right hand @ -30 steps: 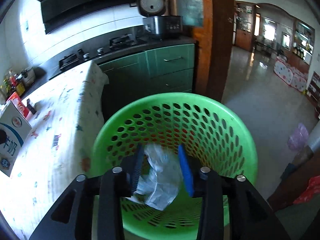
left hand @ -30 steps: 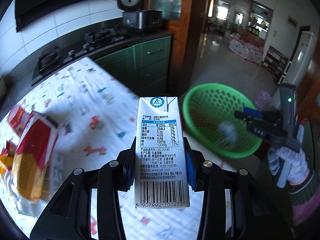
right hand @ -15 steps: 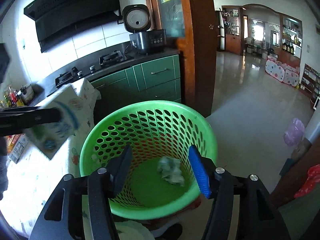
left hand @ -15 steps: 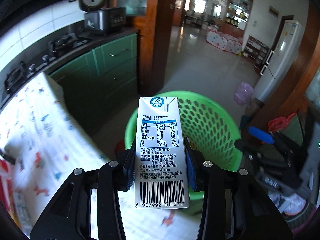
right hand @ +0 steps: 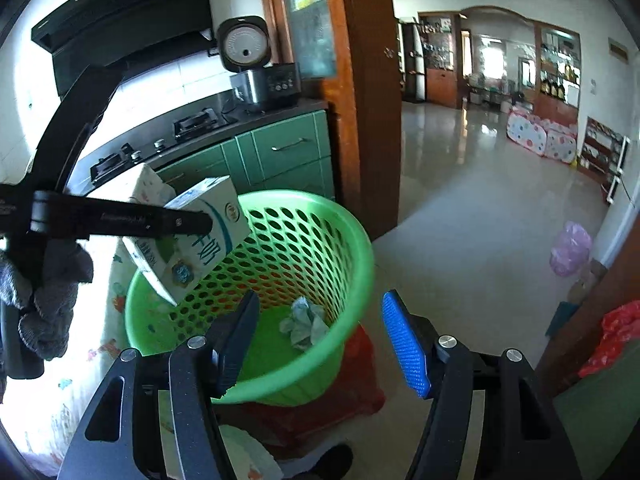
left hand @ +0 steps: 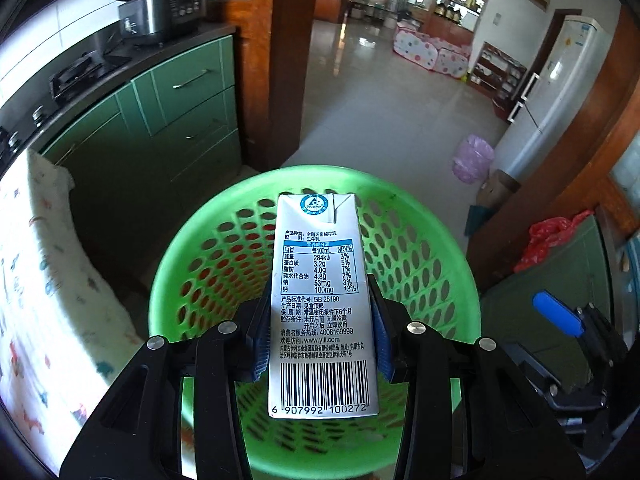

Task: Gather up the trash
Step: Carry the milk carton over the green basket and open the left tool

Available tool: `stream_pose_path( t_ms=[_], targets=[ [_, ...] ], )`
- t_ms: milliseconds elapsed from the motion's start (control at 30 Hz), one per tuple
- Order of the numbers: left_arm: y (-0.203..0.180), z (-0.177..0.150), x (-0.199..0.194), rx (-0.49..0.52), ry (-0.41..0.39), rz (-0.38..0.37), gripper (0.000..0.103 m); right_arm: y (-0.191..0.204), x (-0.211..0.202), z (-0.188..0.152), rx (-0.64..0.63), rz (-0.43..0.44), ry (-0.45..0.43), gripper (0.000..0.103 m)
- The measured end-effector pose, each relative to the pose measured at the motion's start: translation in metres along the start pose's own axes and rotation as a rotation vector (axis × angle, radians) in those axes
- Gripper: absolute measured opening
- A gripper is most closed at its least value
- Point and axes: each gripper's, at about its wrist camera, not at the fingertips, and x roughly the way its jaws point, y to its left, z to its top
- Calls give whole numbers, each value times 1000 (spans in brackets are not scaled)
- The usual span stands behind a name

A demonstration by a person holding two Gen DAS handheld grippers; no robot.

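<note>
My left gripper (left hand: pixel 318 344) is shut on a white milk carton (left hand: pixel 320 300), with both blue pads pressing its sides. The carton hangs tilted over the mouth of the green mesh basket (left hand: pixel 440 232). In the right wrist view the same carton (right hand: pixel 200 232) sits above the basket's left rim (right hand: pixel 360 248). A crumpled paper wad (right hand: pixel 304 320) lies on the basket floor. My right gripper (right hand: pixel 320 328) hovers at the basket's near side; its jaws are opening and nothing is between them.
The basket stands on a red stool (right hand: pixel 360 380). A table with a patterned cloth (left hand: pixel 36 280) is to the left, green cabinets (left hand: pixel 180 120) behind. A wooden door post (right hand: pixel 360 100), a pink bag (right hand: pixel 570 248) and a red bag (right hand: pixel 612 336) lie right.
My left gripper carried the carton from above the table to over the basket. My right gripper opened, dropped the paper wad into the basket, and drew back.
</note>
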Motion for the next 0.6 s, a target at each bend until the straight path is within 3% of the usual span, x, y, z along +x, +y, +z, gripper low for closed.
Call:
stream_pose_path(
  t_ms=[200,267,333,600],
  targets=[
    [-14,6,29,30,36,-43,42,-15,0,-8,41,-24,9,62],
    [-19,7,32,37,32,-51,46,-17,0,-11,47,-36,15,62],
    [-22,7,33,35,23,-56,57,-19,-1,-13,50,-37,21,62],
    [-19,-6,-7,67,-35,-47,57,-8,-8,-13,31,-16,22,62]
  ],
)
